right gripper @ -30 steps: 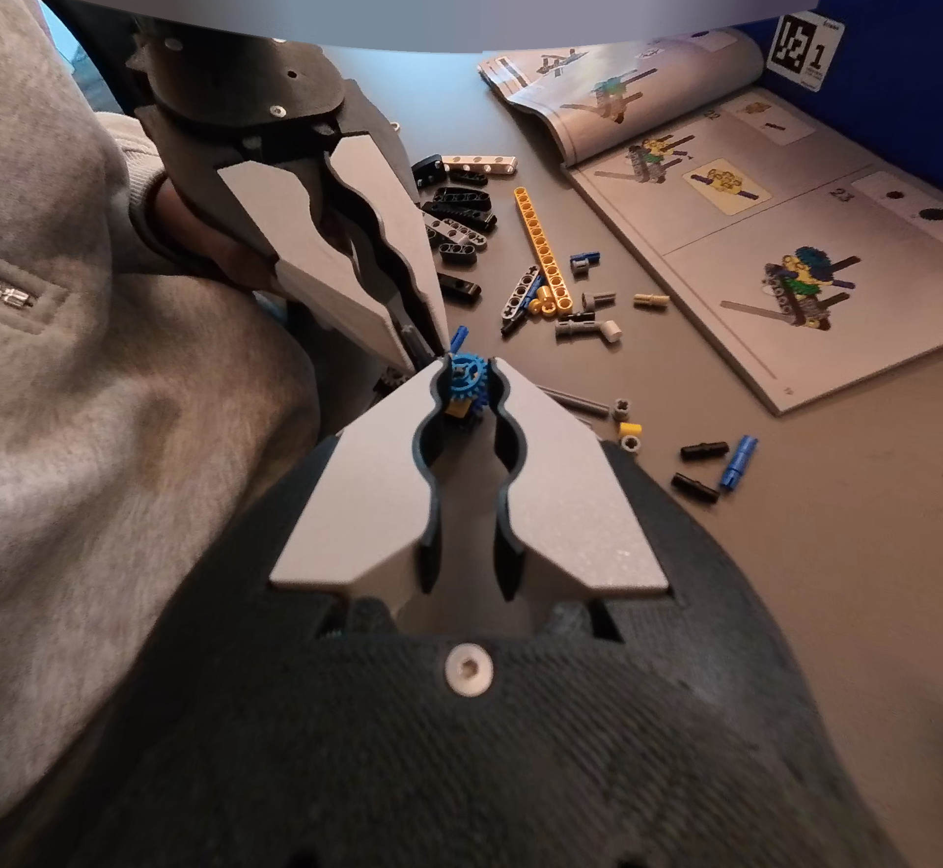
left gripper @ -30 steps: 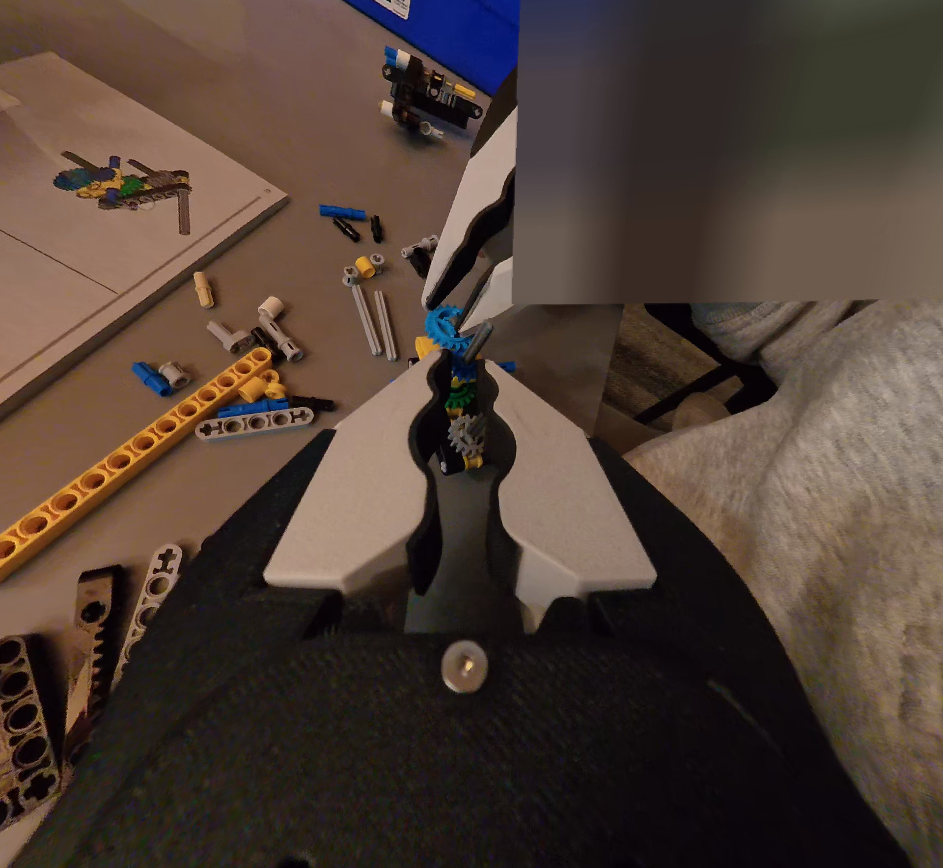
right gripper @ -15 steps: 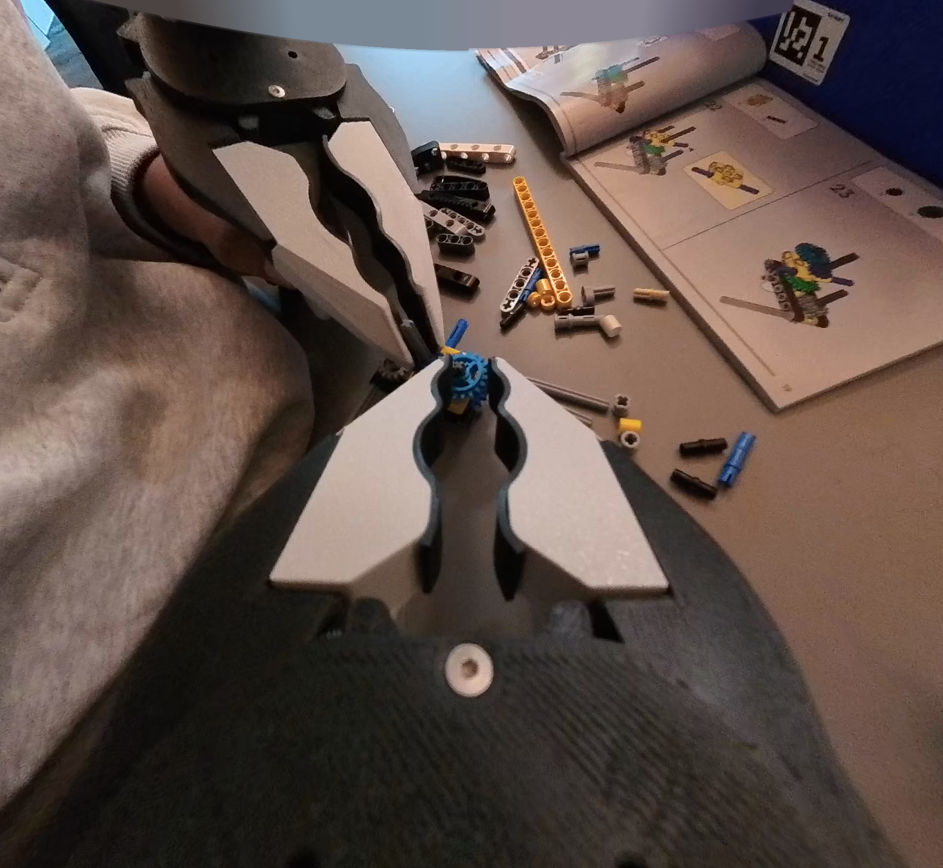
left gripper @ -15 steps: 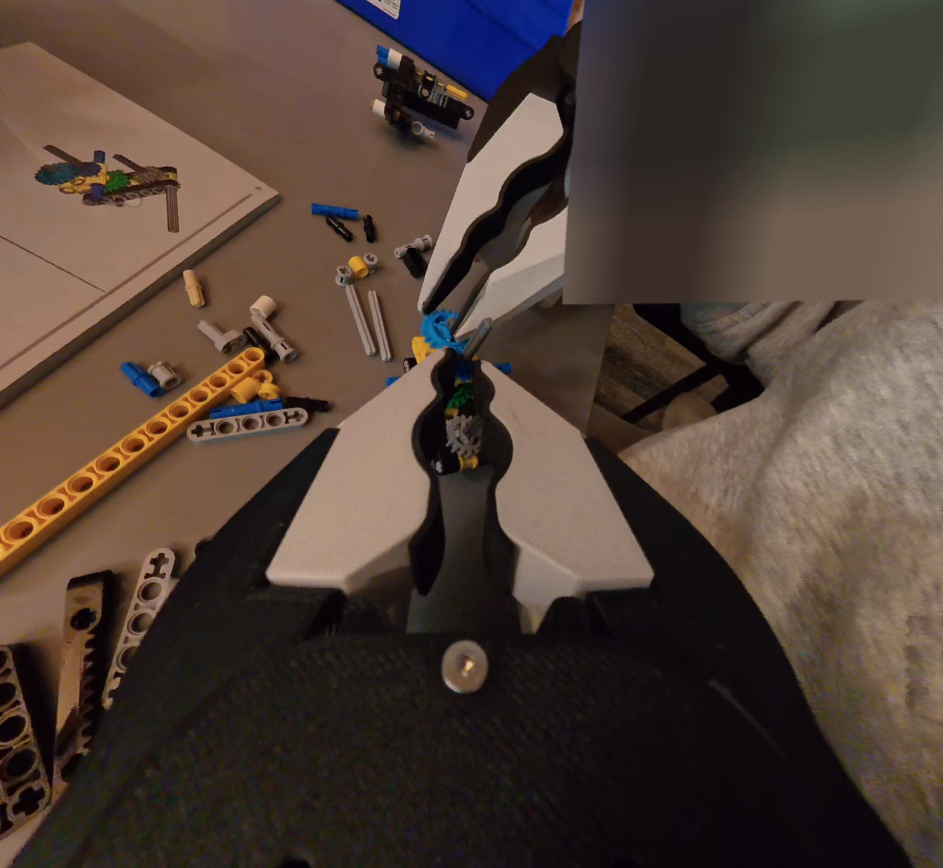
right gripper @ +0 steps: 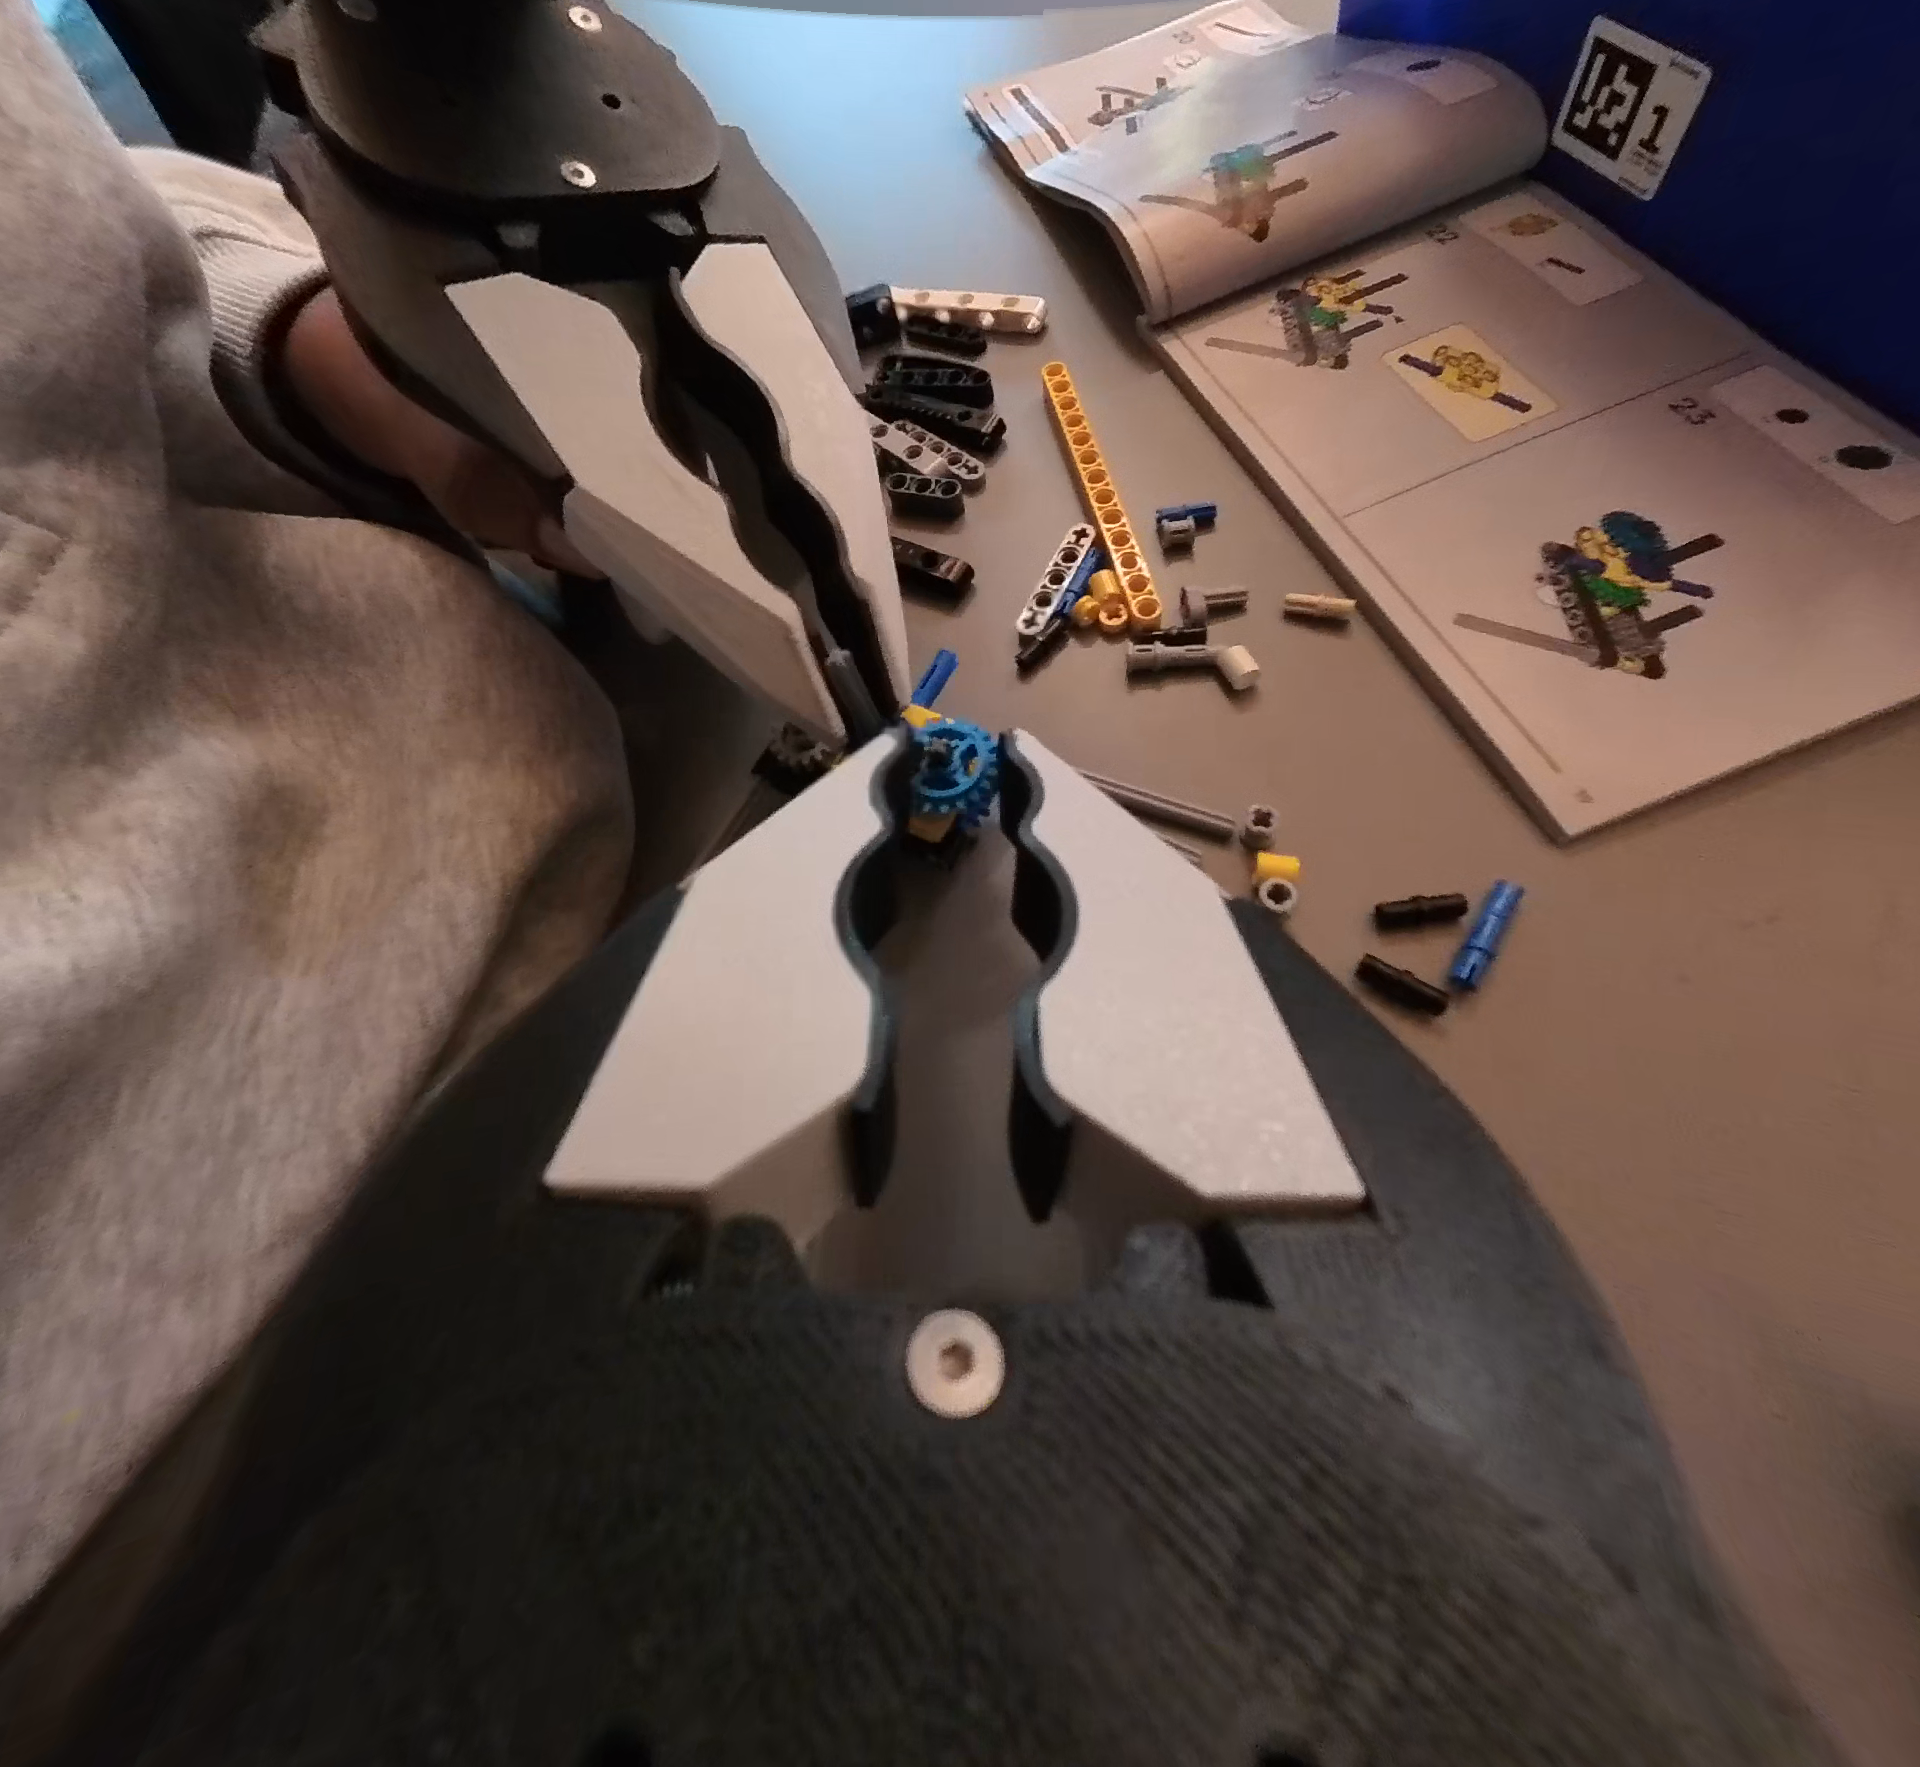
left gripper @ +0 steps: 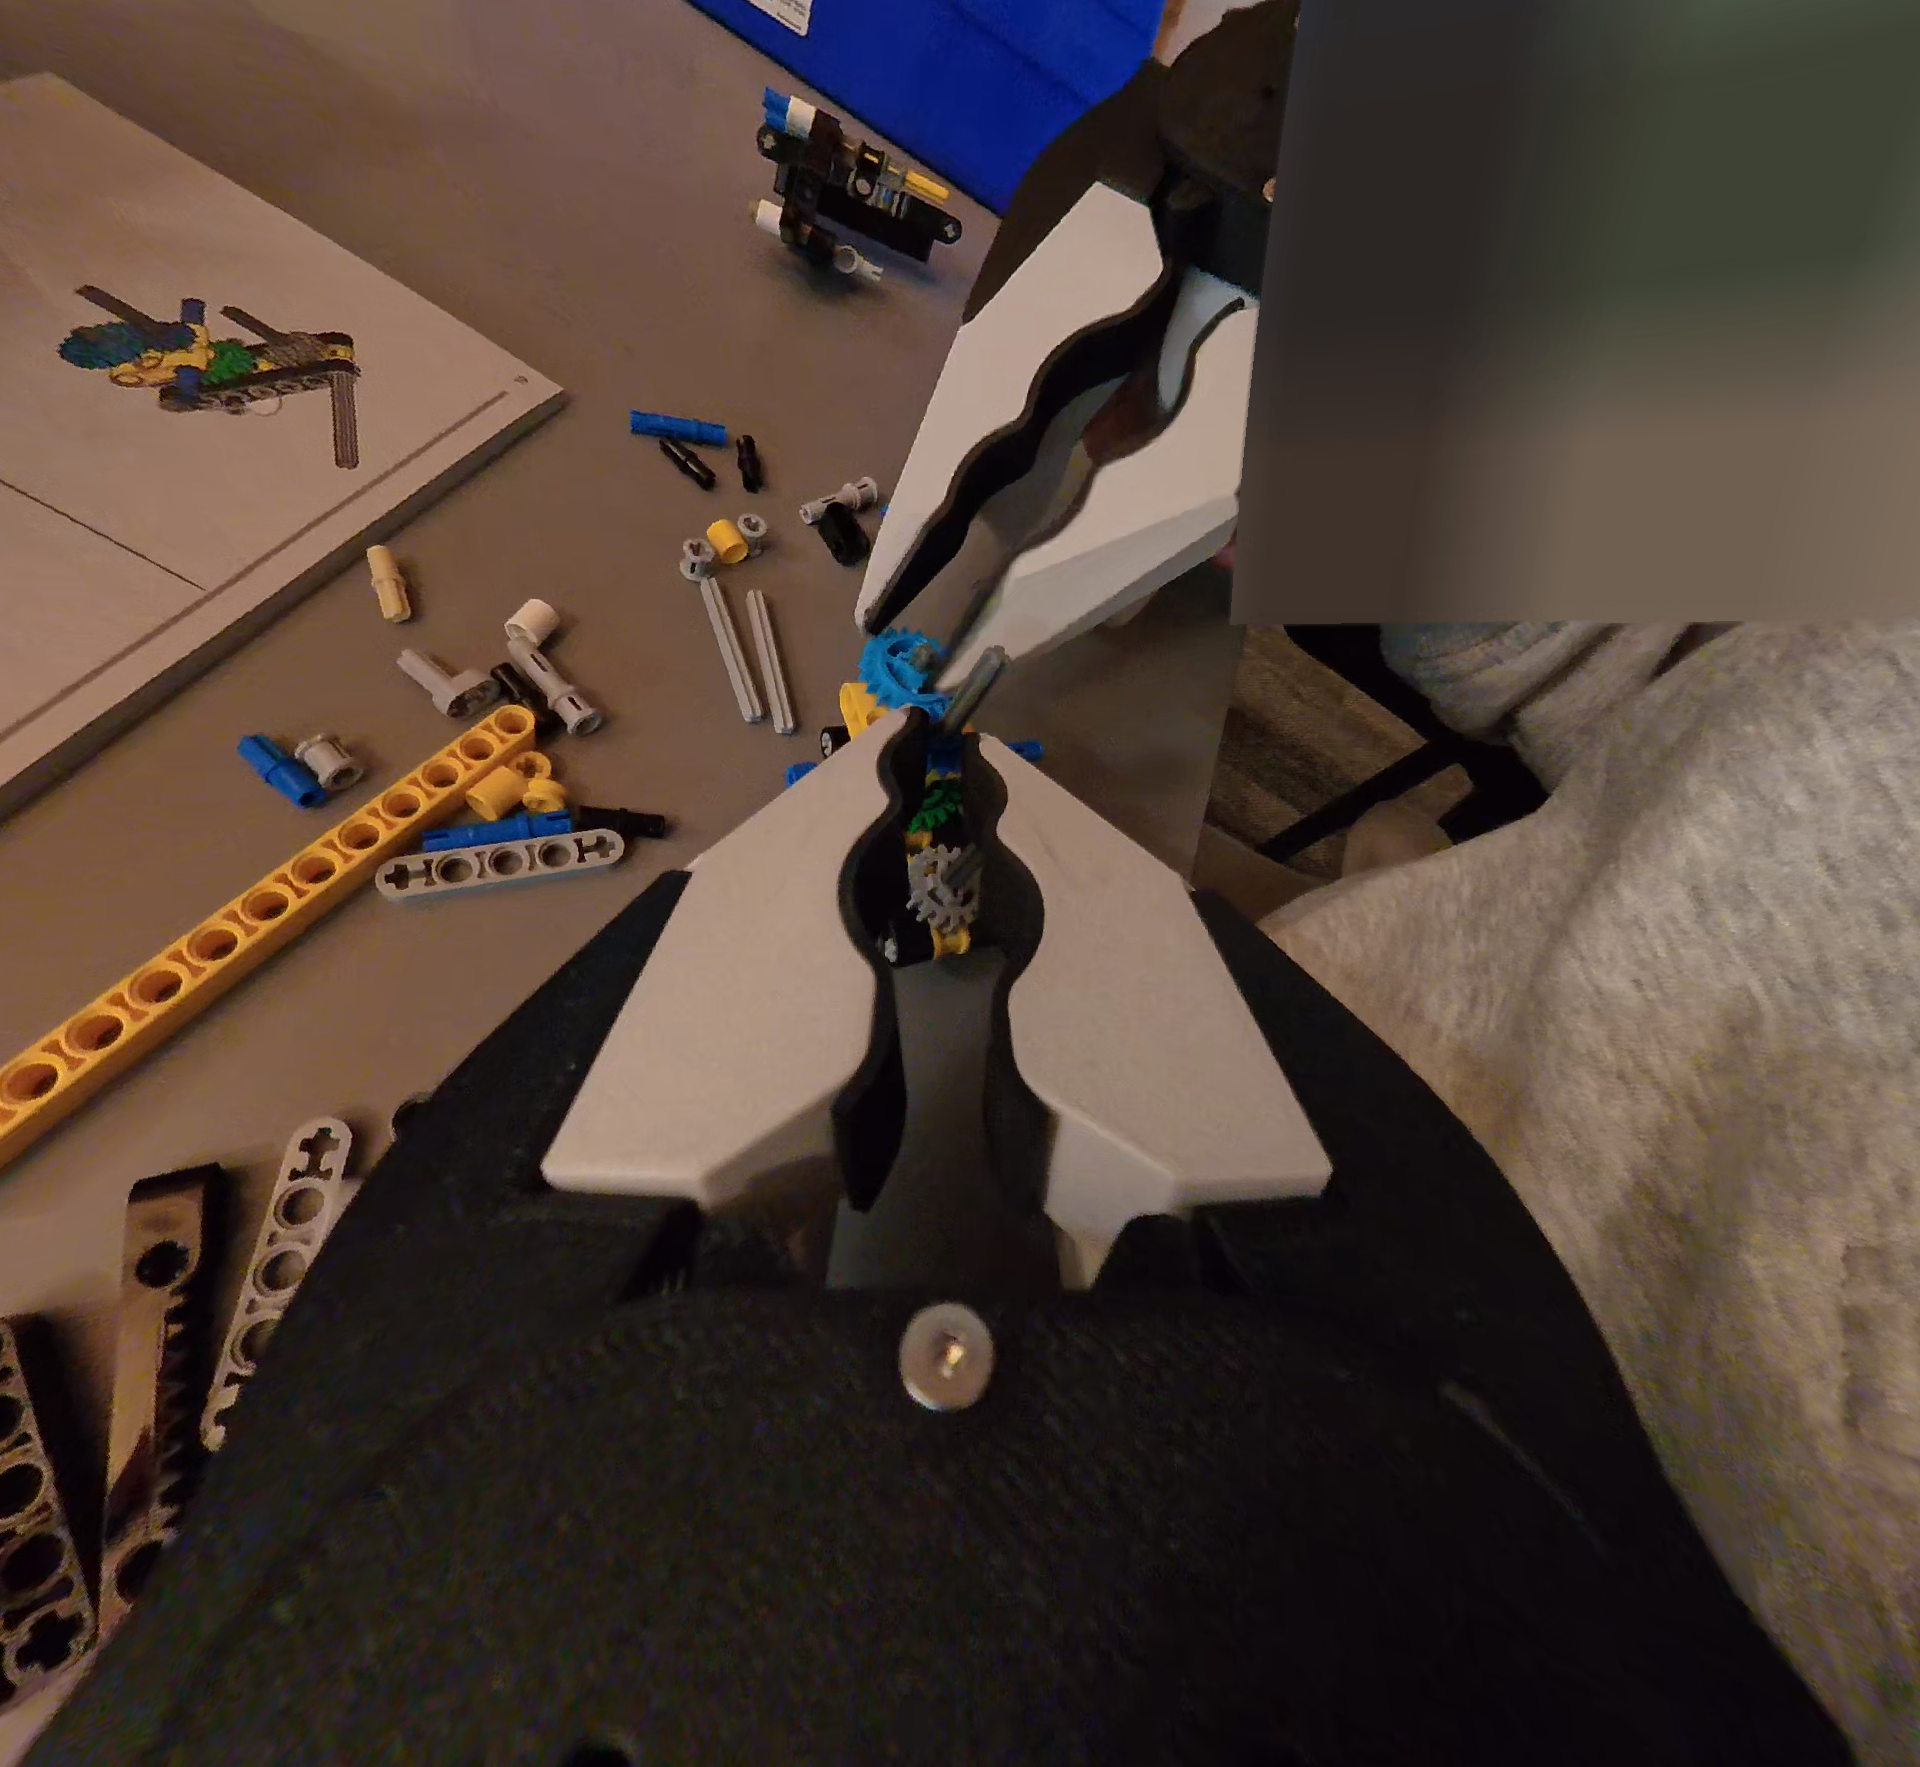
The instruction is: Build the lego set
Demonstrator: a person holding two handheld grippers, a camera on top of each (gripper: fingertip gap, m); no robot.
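Left gripper clamps my small gear assembly above the worktop while right gripper pinches its blue gear; I judge it light, fragile, best held by the frame.

Left claw and right claw meet tip to tip, both closed on the same small assembly.

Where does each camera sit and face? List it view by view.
Left wrist view: on the left gripper, facing along its jaws, which clamp the gear assembly; grey sleeve at right.
Right wrist view: on the right gripper, jaws around the blue gear; grey sleeve at left.
Shared: the yellow beam, instruction booklet, each other's gripper.
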